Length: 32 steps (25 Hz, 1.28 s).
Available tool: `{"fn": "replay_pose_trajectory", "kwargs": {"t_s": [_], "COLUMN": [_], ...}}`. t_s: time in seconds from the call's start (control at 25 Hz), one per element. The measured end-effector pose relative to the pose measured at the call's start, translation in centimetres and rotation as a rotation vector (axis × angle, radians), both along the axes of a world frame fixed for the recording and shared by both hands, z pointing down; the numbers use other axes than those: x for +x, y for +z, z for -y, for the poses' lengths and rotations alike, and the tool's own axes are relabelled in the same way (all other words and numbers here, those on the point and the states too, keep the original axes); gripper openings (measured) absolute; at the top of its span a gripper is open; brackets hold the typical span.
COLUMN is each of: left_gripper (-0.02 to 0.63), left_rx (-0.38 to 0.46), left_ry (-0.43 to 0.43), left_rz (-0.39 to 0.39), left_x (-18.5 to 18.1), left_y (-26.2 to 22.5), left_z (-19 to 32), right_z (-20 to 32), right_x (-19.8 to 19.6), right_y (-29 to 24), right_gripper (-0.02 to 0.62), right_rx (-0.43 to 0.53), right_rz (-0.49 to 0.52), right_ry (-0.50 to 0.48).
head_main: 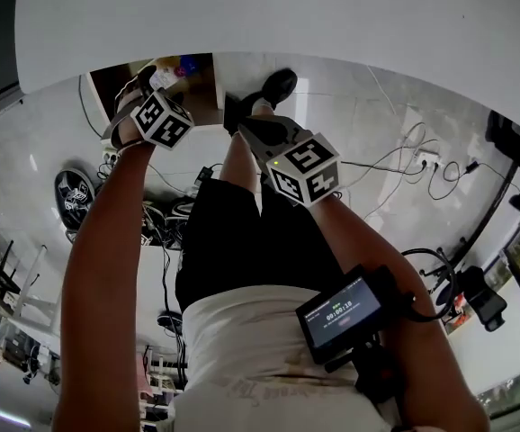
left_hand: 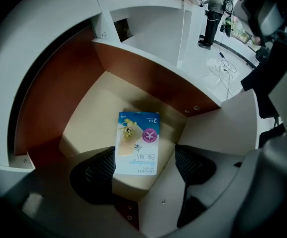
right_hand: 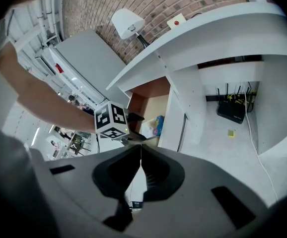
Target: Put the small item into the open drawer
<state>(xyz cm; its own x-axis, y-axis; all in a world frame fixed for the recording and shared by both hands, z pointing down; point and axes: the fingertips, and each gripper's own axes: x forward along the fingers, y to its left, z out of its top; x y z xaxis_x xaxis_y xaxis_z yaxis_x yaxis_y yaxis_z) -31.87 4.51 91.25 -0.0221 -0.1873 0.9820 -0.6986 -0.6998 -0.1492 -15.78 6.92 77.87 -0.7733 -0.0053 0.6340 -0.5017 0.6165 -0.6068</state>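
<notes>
**Clerk:** Bandage box [left_hand: 137, 143], entry 1: where is it lying?

**Holder:** It is lying flat on the pale floor of the open drawer [left_hand: 84, 118], printed face up, near the front corner. In my right gripper view it is showing as a blue patch [right_hand: 158, 125] inside the same drawer [right_hand: 151, 100], under the white desk [right_hand: 208, 38].

**Clerk:** Entry 2, left gripper?

**Holder:** My left gripper [left_hand: 144, 163] is hanging over the drawer and looking down into it. Its 2 jaws are standing wide apart, gripping nothing. The box is showing in the gap between them: 1 dark pad [left_hand: 101, 165] is sitting right at the box's edge, while the other is standing clear of it. I cannot tell whether the near pad is touching the box.

**Clerk:** Entry 3, right gripper?

**Holder:** My right gripper [right_hand: 140, 157] is waiting outside the drawer, well apart from the box. Its 2 jaws are pressing together along 1 seam, with nothing between them. It is looking toward the left gripper's marker cube [right_hand: 112, 121].
</notes>
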Motion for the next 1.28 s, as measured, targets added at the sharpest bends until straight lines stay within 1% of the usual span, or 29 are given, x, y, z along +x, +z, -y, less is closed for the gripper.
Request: {"fn": "replay_pose_trajectory", "kwargs": {"t_s": [0.12,0.2,0.32,0.4,0.52,0.6,0.76,0.92,1.04,1.28], "left_gripper": [0.376,0.352,0.308,0.273,0.203,0.184,0.125,0.069,0.046,0.026], "left_rx": [0.004,0.01,0.024,0.037,0.048,0.048,0.052,0.084,0.116,0.193], "left_ry": [0.013,0.009,-0.018,-0.031,-0.055,-0.075,-0.092,-0.106,-0.153,-0.254], "left_rz": [0.021,0.03,0.023,0.02,0.011,-0.003,-0.029,-0.062,-0.11,-0.174], "left_x": [-0.1,0.3,0.4,-0.5,-1.7,-1.5,0.3,1.8,2.8,3.0], "left_y": [-1.6,-3.1,-5.4,-6.6,-7.9,-8.6,-10.6,-12.9,-14.9,-19.1], "left_z": [-0.3,-0.3,-0.4,-0.5,-0.9,-1.5,-3.3,-3.2,-3.3,-3.6], "right_z": [0.2,0.2,0.2,0.2,0.6,0.8,0.2,0.8,1.0,1.4], "right_x": [0.0,0.6,1.2,0.7,-0.1,-0.1,-0.1,-0.2,0.4,1.4], "right_y": [-0.8,-1.8,-2.9,-3.3,-3.6,-4.0,-5.9,-7.4,-8.5,-10.8], "right_gripper": [0.006,0.006,0.006,0.006,0.006,0.006,0.006,0.006,0.006,0.006], "right_rx": [0.007,0.012,0.023,0.032,0.043,0.048,0.059,0.092,0.115,0.159], "right_rz": [0.011,0.018,0.018,0.018,0.017,0.013,0.014,0.027,0.024,0.022], "right_ry": [-0.01,-0.02,-0.036,-0.043,-0.044,-0.045,-0.061,-0.081,-0.084,-0.062]}}
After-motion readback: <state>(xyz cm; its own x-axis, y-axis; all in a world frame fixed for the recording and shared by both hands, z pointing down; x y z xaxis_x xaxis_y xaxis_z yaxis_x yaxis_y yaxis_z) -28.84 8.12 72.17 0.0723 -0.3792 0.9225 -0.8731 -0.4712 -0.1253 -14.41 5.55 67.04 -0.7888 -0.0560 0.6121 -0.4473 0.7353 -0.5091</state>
